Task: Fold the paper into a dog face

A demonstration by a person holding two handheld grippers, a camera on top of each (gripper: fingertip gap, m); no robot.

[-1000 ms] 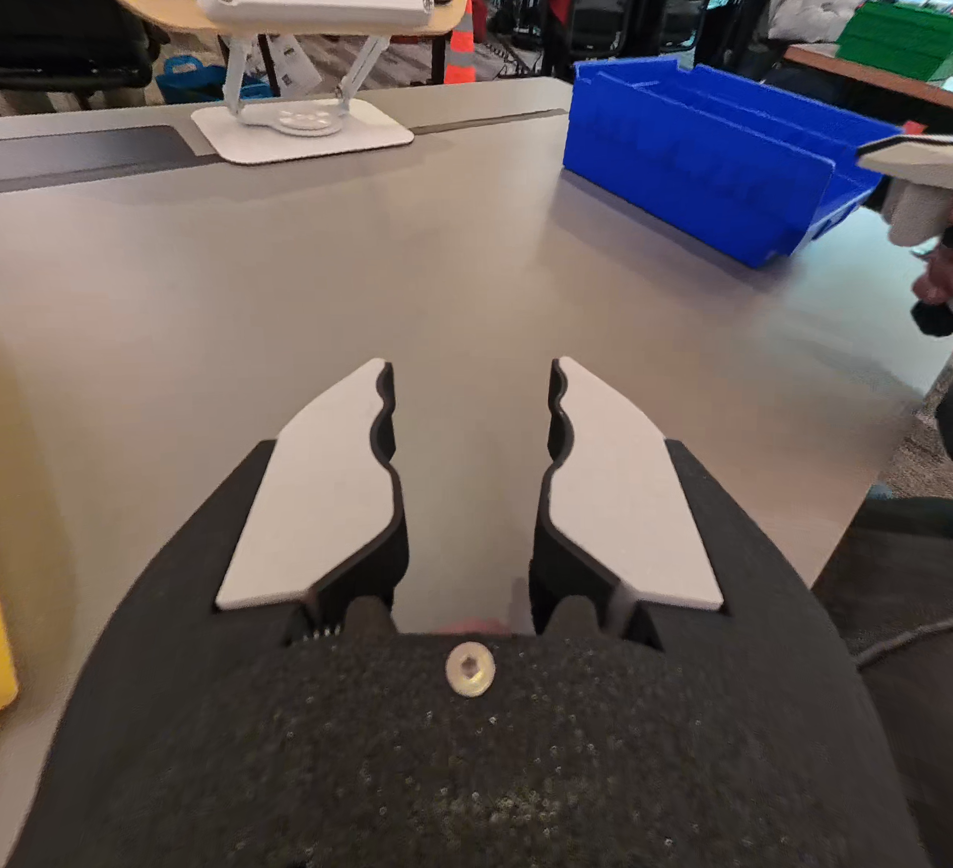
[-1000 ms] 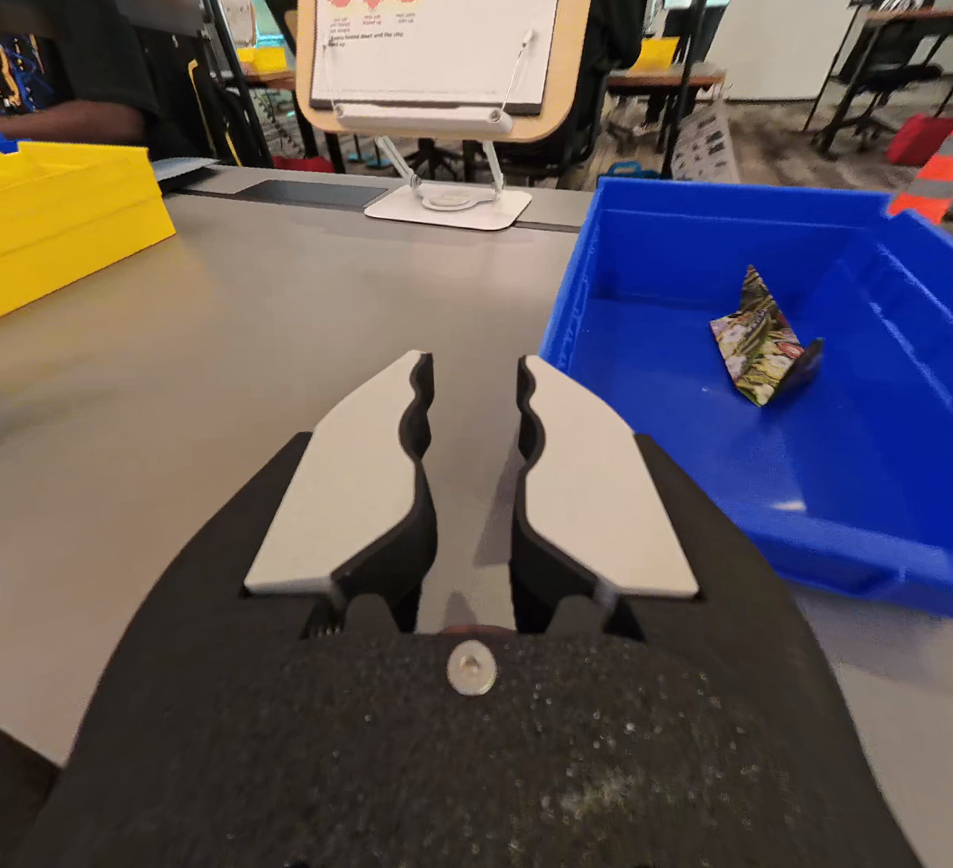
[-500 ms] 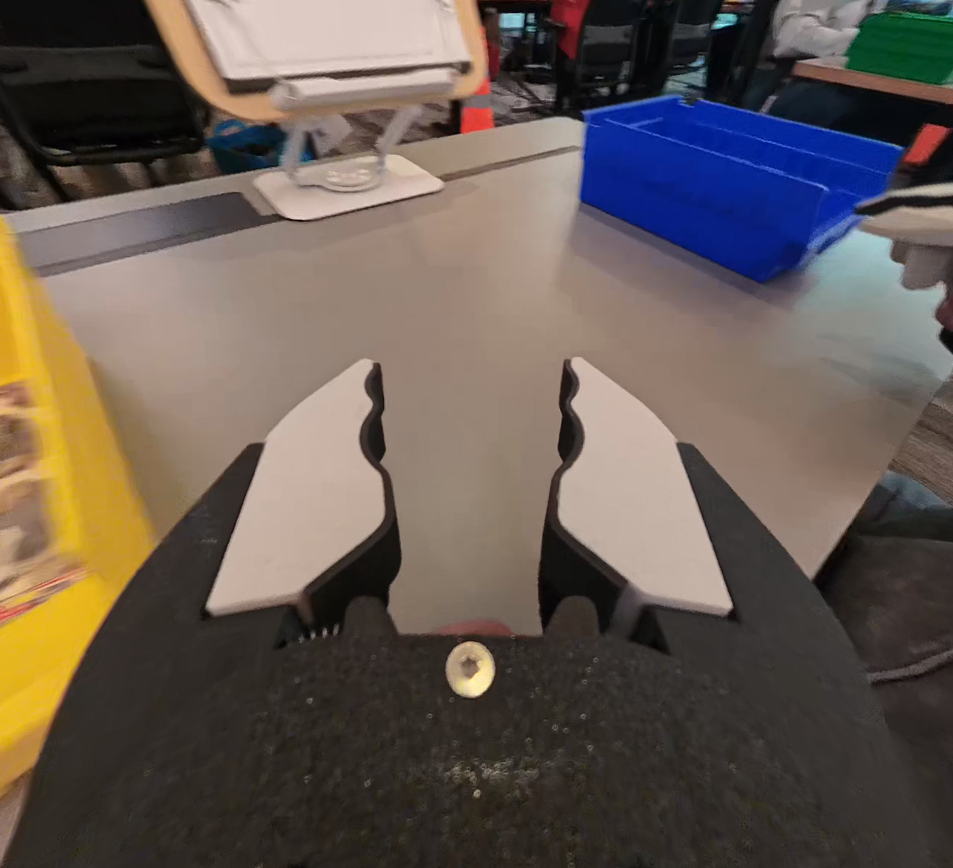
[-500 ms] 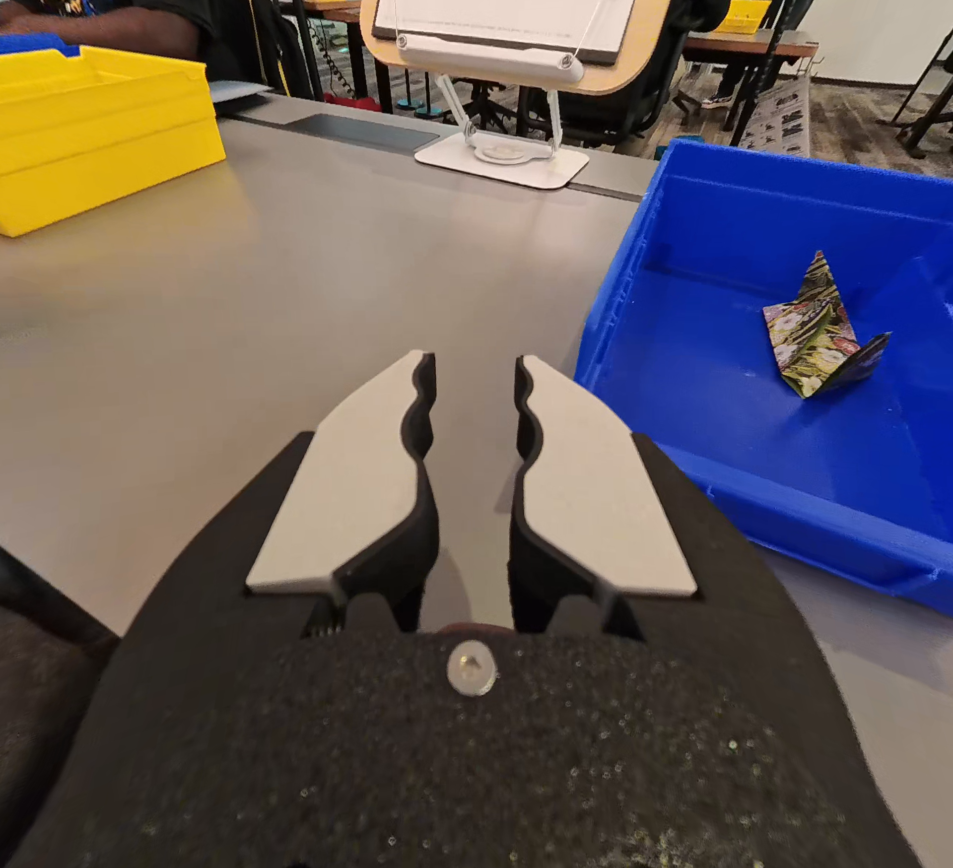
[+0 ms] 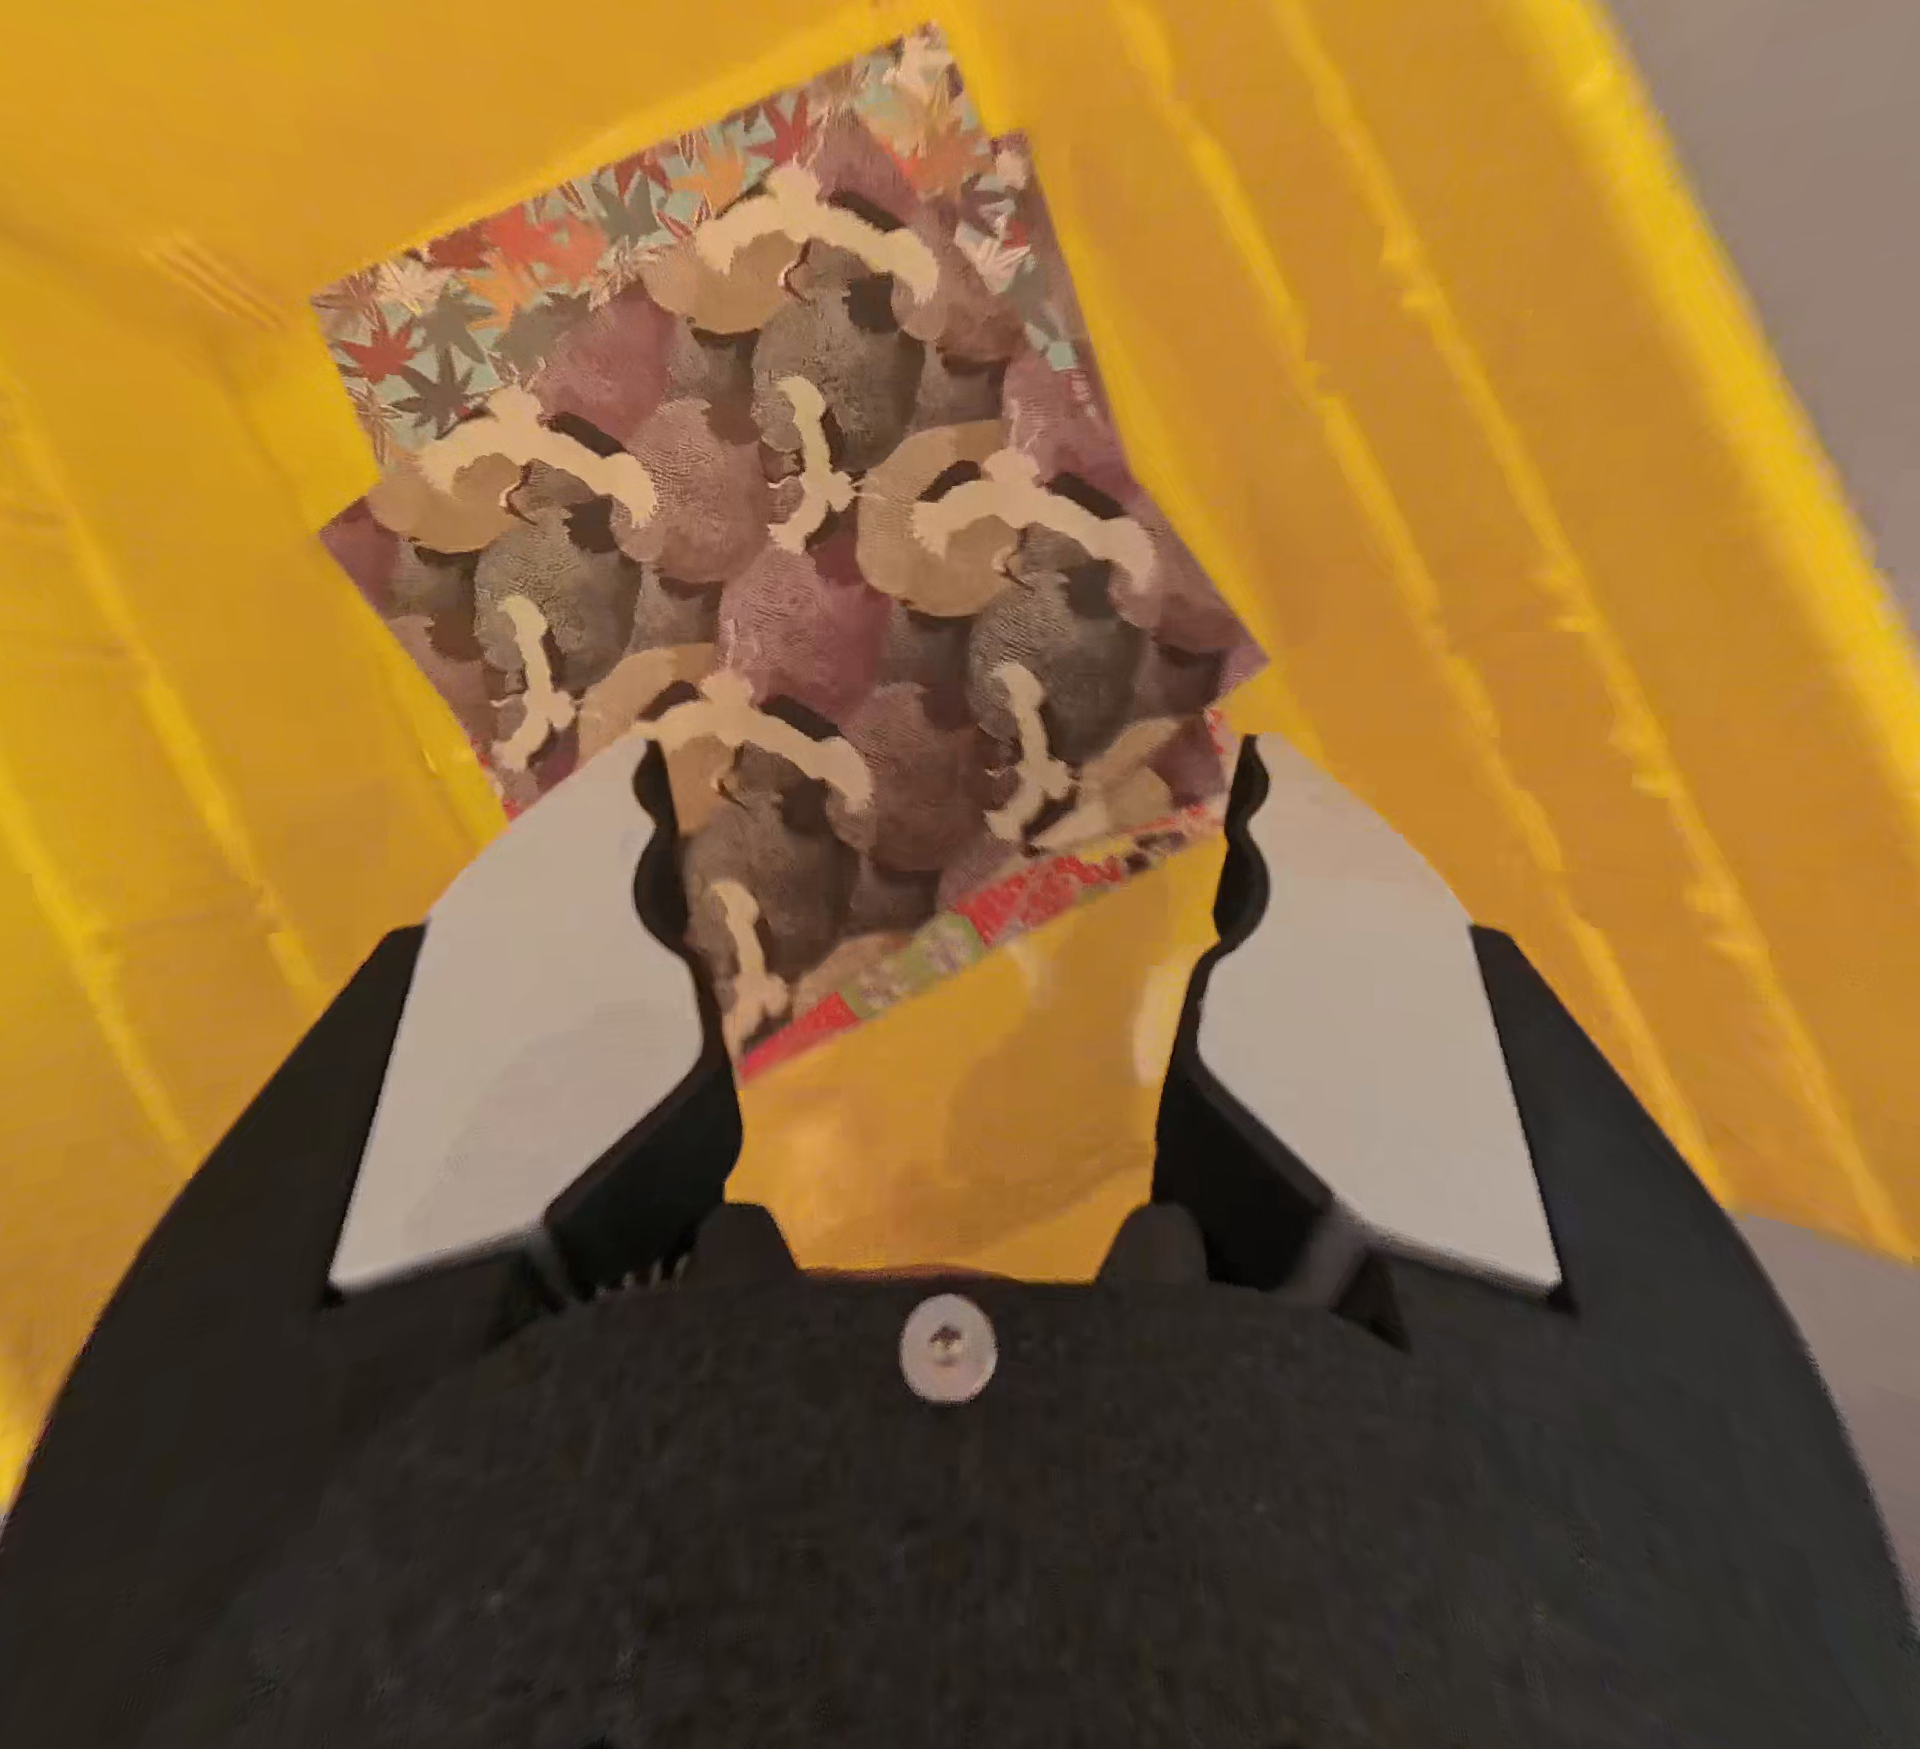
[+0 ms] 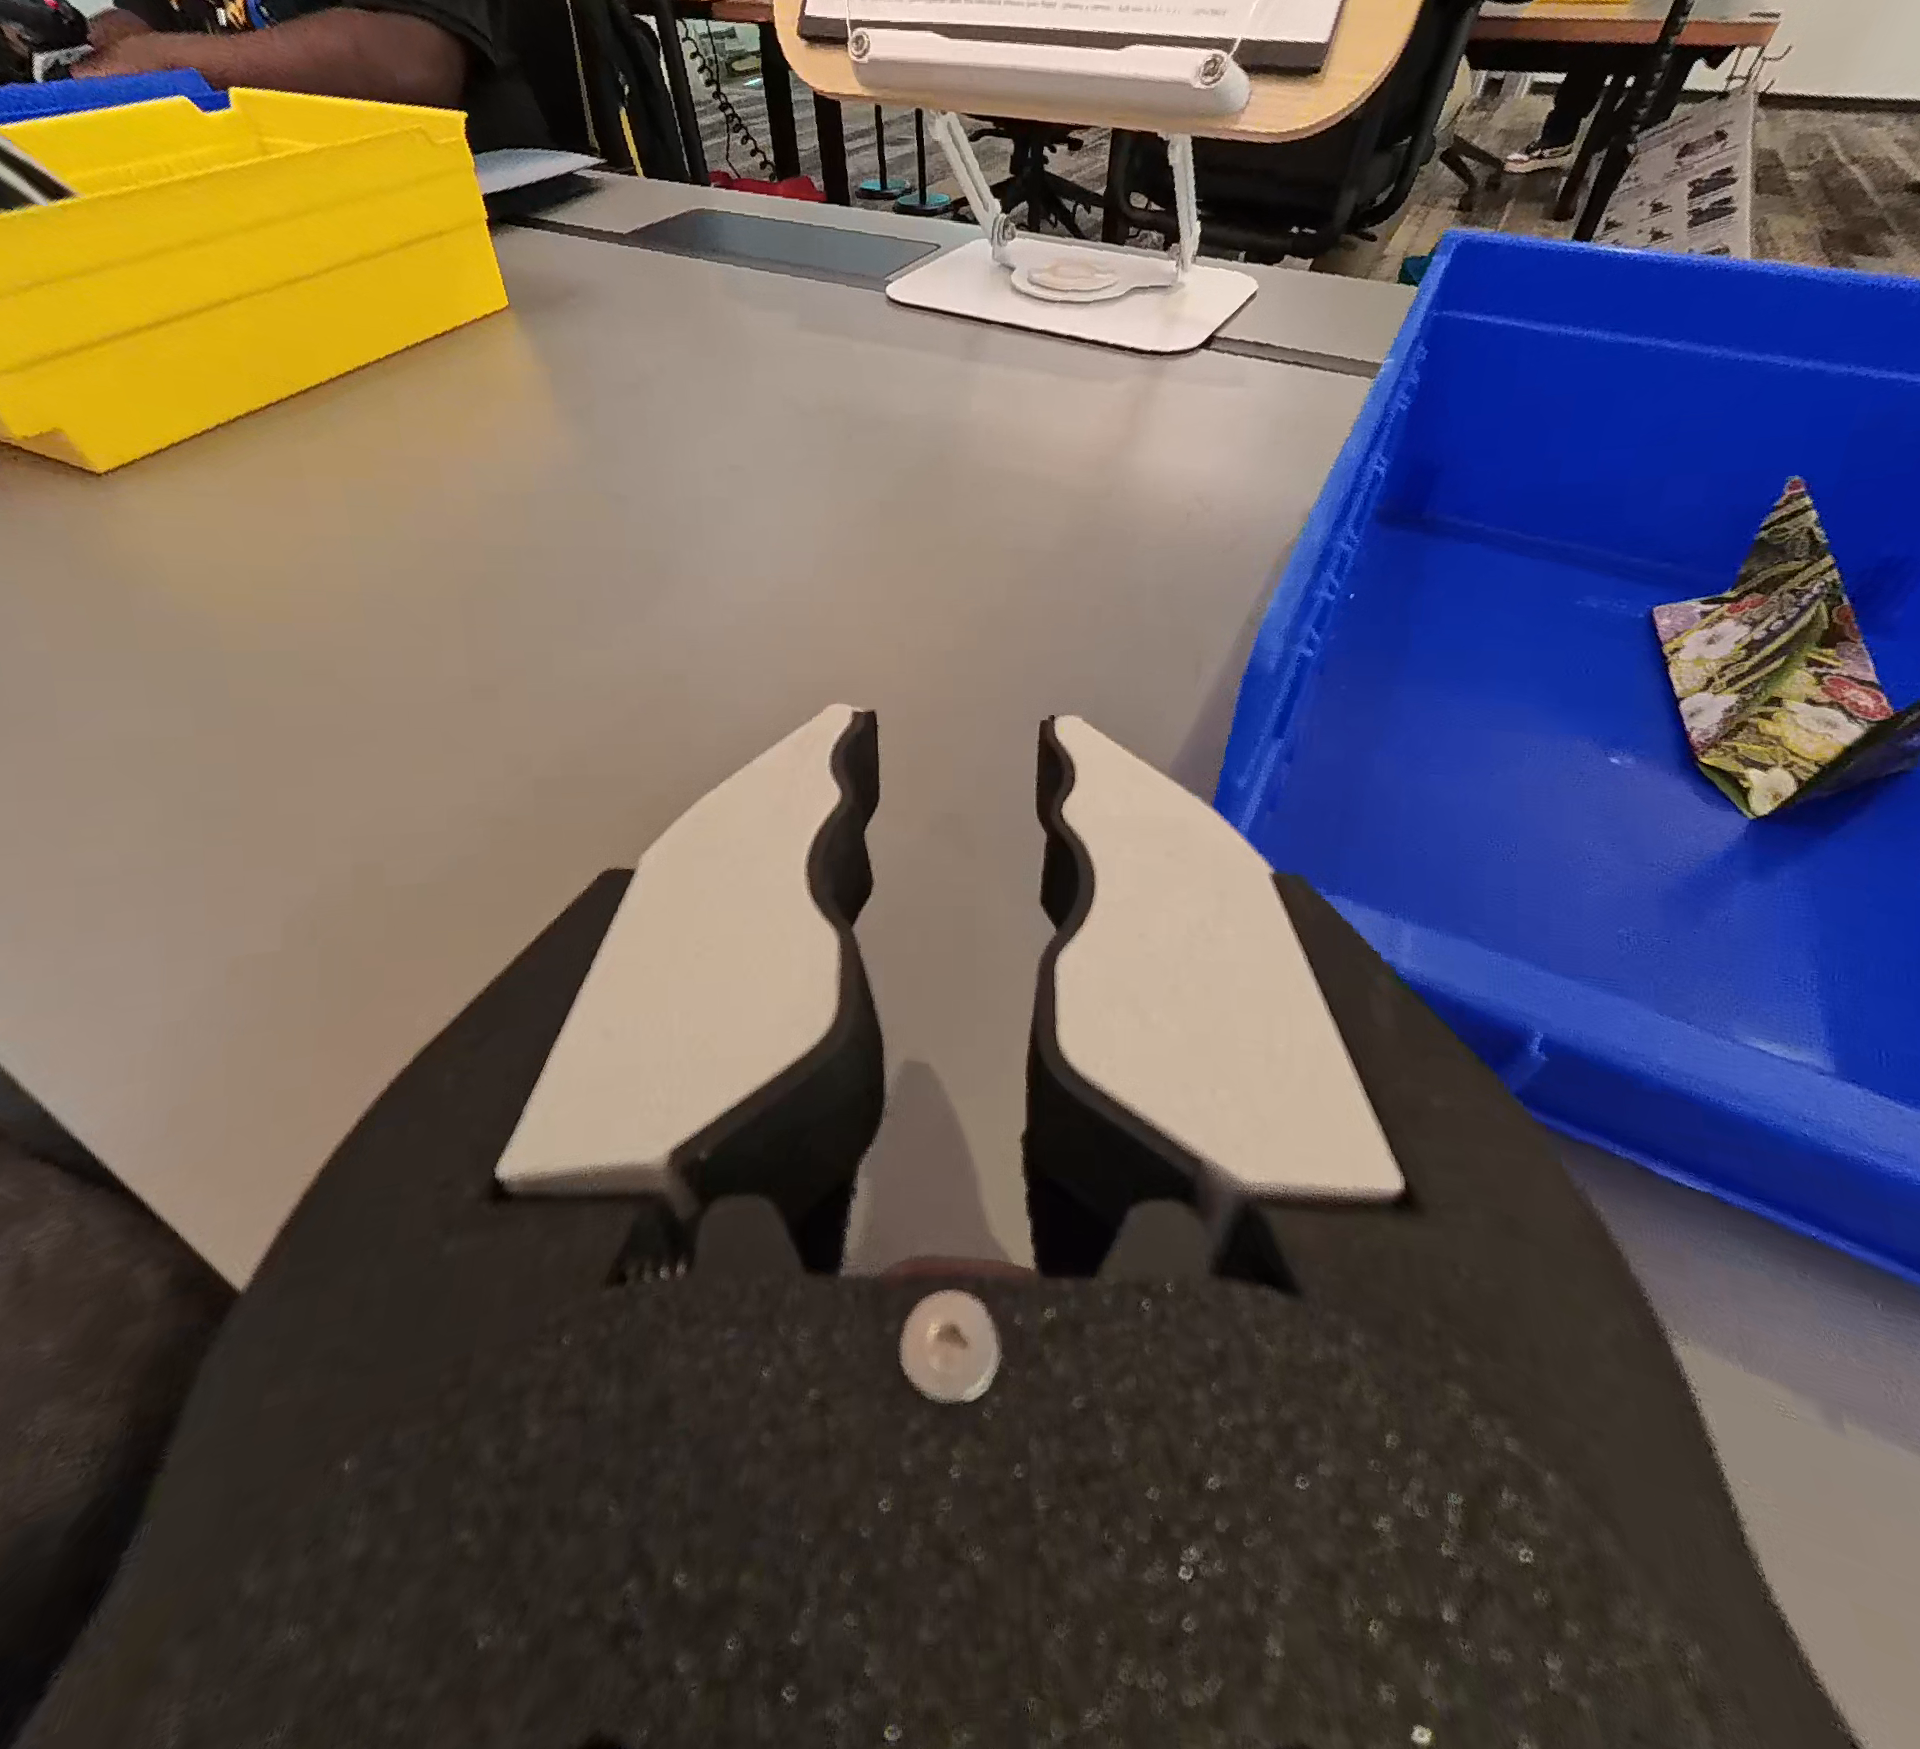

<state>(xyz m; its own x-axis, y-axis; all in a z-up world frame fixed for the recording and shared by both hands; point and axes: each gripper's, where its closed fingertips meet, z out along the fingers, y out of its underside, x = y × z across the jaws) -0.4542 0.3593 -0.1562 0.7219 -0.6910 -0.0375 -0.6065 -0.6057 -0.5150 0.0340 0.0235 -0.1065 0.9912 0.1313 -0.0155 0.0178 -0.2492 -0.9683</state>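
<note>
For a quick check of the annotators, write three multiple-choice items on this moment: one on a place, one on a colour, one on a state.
1. Where does the folded floral paper lie?
A. on the bare table
B. in the blue bin
C. on the document stand

2. What colour is the bin holding the flat patterned sheets?
A. yellow
B. green
C. red

3. How stands the left gripper?
A. shut on a sheet
B. shut and empty
C. open above the sheets

Key: 1 B, the right wrist view shows the piece on the blue floor. 2 A, yellow walls surround the sheets. 3 C, its fingers stand wide apart with nothing gripped; the right gripper, also open, is over the table.
</note>
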